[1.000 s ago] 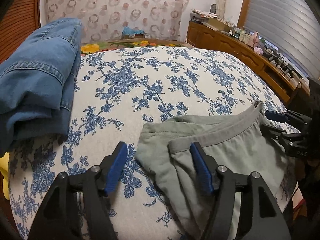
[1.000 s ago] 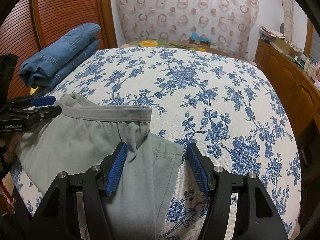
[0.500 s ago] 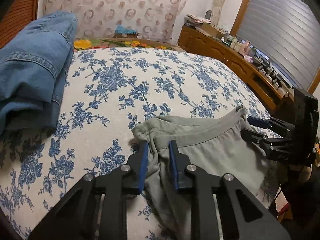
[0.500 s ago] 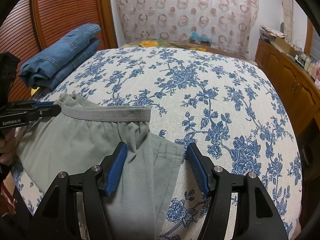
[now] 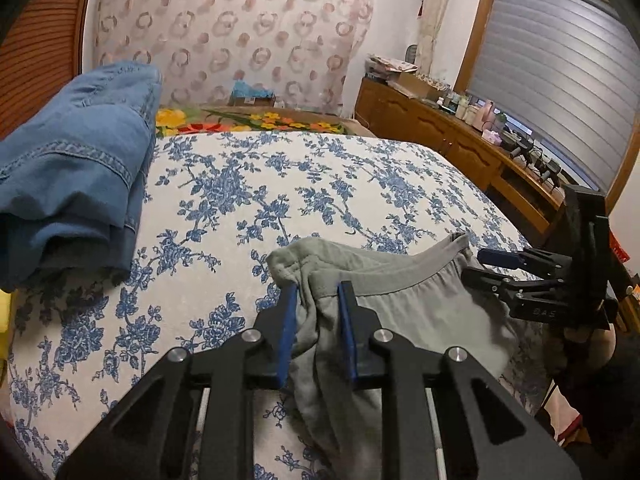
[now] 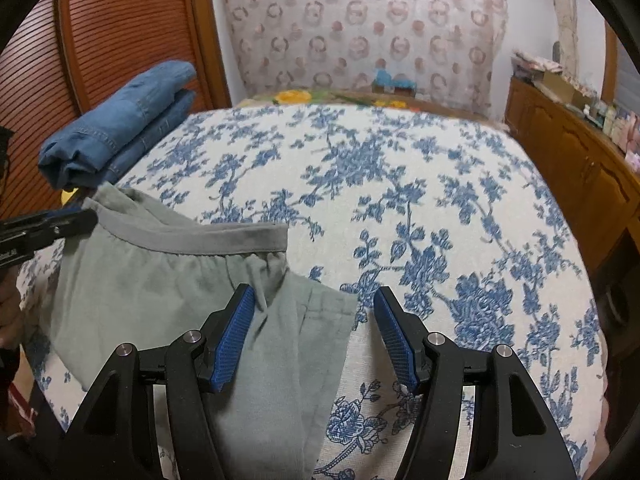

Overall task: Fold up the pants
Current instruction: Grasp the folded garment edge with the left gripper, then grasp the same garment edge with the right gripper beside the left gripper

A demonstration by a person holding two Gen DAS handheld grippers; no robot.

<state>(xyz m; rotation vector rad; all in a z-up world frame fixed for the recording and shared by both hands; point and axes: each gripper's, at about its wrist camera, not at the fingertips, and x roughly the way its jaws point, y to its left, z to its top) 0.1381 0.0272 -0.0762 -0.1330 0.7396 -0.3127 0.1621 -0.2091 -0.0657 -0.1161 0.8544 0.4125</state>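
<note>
Grey-green pants (image 5: pixel 404 300) lie at the near edge of a bed with a blue-flowered cover (image 5: pixel 280 184), their darker grey waistband (image 6: pixel 208 240) facing the far side. My left gripper (image 5: pixel 316 300) is shut on the left corner of the waistband, with cloth bunched between its blue pads and lifted slightly. My right gripper (image 6: pixel 314 308) is open over the right side of the pants, its pads astride the cloth edge (image 6: pixel 320 320). The right gripper also shows in the left wrist view (image 5: pixel 484 264), and the left gripper in the right wrist view (image 6: pixel 86 216).
A stack of folded blue jeans (image 5: pixel 76 172) lies at the bed's left side, also seen in the right wrist view (image 6: pixel 120 124). A wooden cabinet (image 5: pixel 460 144) with clutter on top runs along the right. A patterned curtain (image 6: pixel 360 20) hangs beyond the bed.
My left gripper has closed on the left waistband corner and raised it a little. My right gripper has stayed open over the right side of the pants.
</note>
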